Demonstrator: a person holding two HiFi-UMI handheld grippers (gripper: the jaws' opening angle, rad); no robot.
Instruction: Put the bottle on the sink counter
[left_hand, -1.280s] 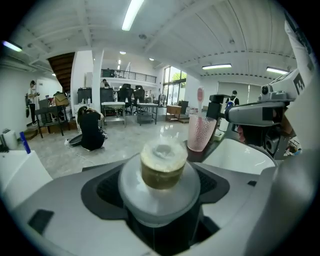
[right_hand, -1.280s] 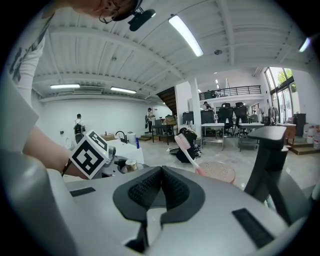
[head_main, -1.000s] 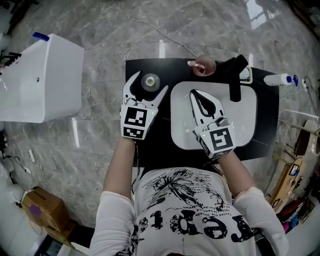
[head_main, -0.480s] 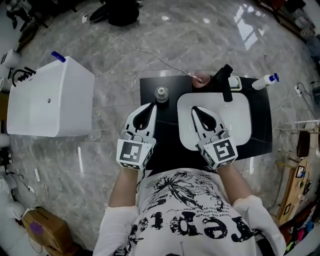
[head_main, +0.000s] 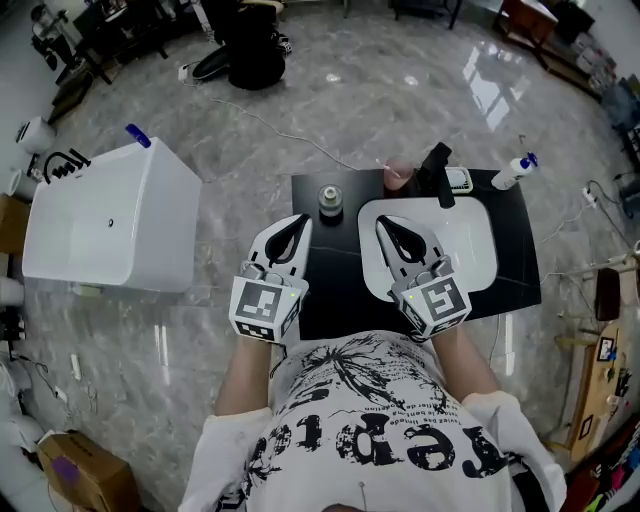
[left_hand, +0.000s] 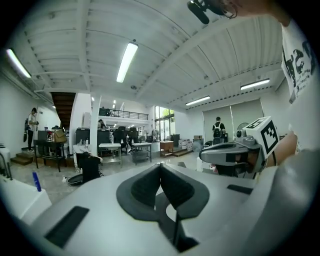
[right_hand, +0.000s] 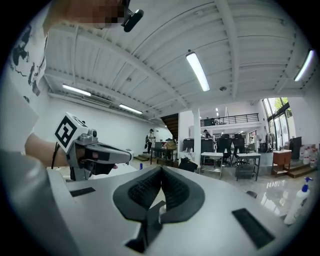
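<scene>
**Head view, centre of frame.** The small dark bottle with a round silver cap (head_main: 330, 199) stands upright on the black rectangular desk (head_main: 325, 285). It is just left of the white oval sink basin (head_main: 472, 240) and apart from both tools.

My left hand-held gripper (head_main: 301, 219) has its jaws pressed together on nothing; the left gripper view shows only the open hall beyond the meeting pads. My right hand-held gripper (head_main: 381, 221) is likewise closed and empty, and lies over the basin's left part in the frame.

**Judgement:** the placing appears done, since the bottle rests on the sink desk with nothing gripping it. What remains, if anything, is to carry both tools clear.
</scene>
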